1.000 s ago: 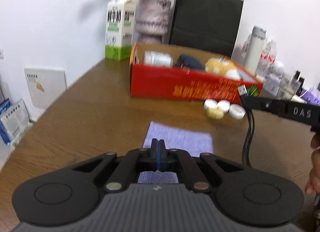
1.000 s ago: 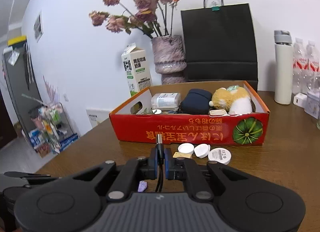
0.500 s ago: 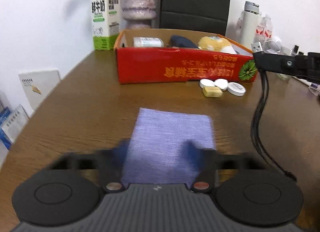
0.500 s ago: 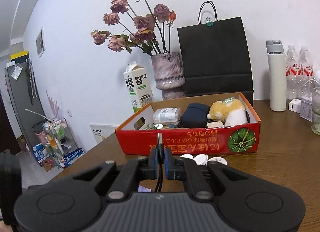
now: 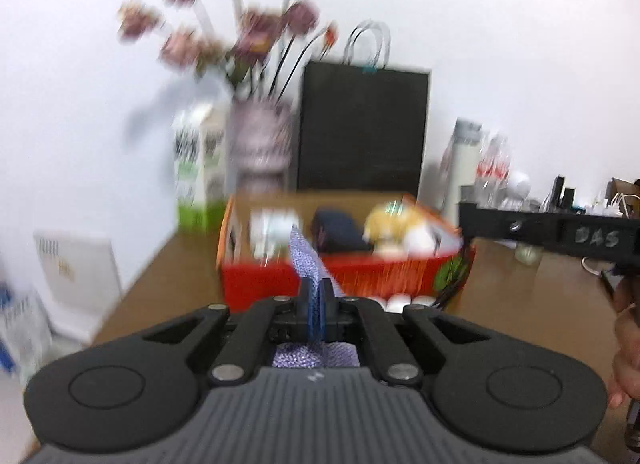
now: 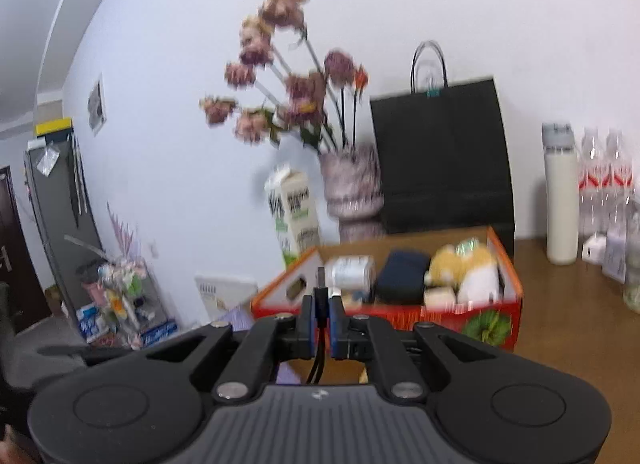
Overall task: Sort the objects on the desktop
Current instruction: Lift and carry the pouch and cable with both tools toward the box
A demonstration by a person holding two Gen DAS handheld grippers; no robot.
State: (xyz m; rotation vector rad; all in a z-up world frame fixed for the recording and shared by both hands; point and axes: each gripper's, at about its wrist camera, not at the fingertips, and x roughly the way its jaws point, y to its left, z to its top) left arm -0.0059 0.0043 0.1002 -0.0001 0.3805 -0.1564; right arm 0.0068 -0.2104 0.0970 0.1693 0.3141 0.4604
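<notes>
My left gripper is shut on a purple cloth. A fold of the cloth sticks up between the blue pads and the rest hangs beneath, lifted off the wooden table. My right gripper is shut on a black cable, whose USB plug pokes up above the pads. In front of both stands a red cardboard box, also in the left wrist view as the red box. It holds a white packet, a dark pouch and a yellow plush toy. The right gripper's finger reaches in from the right.
Behind the box stand a milk carton, a vase of dried flowers and a black paper bag. A white flask and water bottles sit at the right. Small white round tubs lie before the box. A person's hand shows at the right edge.
My left gripper opened over the flat purple cloth, shut on it and lifted it off the table. Both grippers rose, and the right kept hold of the cable.
</notes>
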